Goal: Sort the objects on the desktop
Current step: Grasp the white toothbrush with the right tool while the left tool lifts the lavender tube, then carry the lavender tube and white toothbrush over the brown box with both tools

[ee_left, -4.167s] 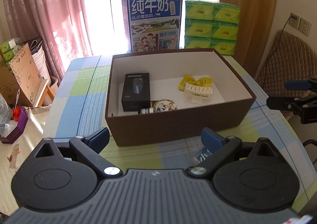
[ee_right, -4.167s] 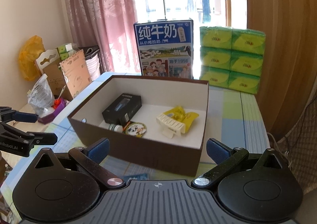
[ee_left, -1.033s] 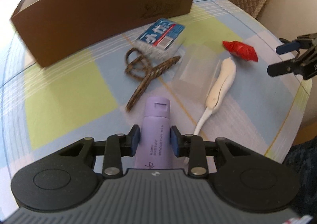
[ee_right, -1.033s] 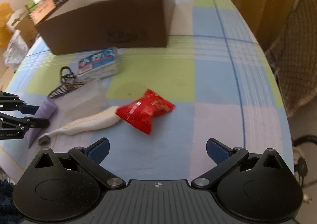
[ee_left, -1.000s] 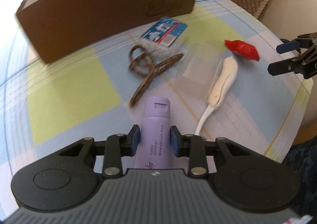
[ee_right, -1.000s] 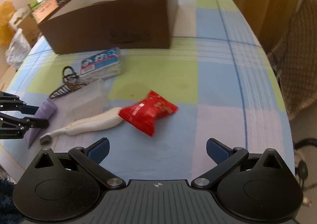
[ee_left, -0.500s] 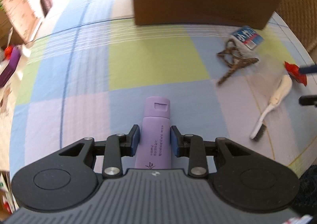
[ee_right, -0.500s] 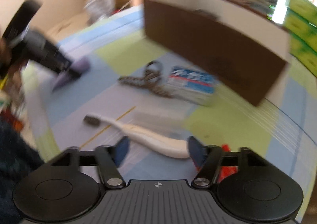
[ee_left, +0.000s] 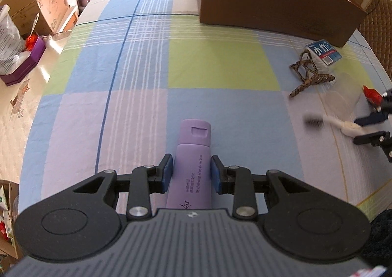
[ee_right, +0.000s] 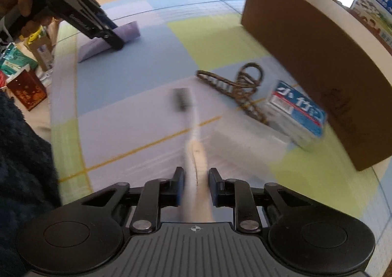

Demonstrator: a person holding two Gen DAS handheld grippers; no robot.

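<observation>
the left gripper (ee_left: 191,170) holds a purple tube (ee_left: 193,154) between its fingers; the right gripper (ee_right: 196,185) grips a white brush (ee_right: 193,140).

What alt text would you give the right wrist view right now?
The right gripper is closed around the handle of a white toothbrush, bristles pointing away, over a checked tablecloth. Ahead lie a brown hair claw and a blue tissue pack beside a brown box; the left gripper holds a purple tube.

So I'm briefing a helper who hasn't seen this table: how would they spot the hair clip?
Find the big brown box on the checked tablecloth. Before its front wall lies a blue-and-white packet, and the hair clip touches its left side. It is the only brown, patterned, looped piece there.
</observation>
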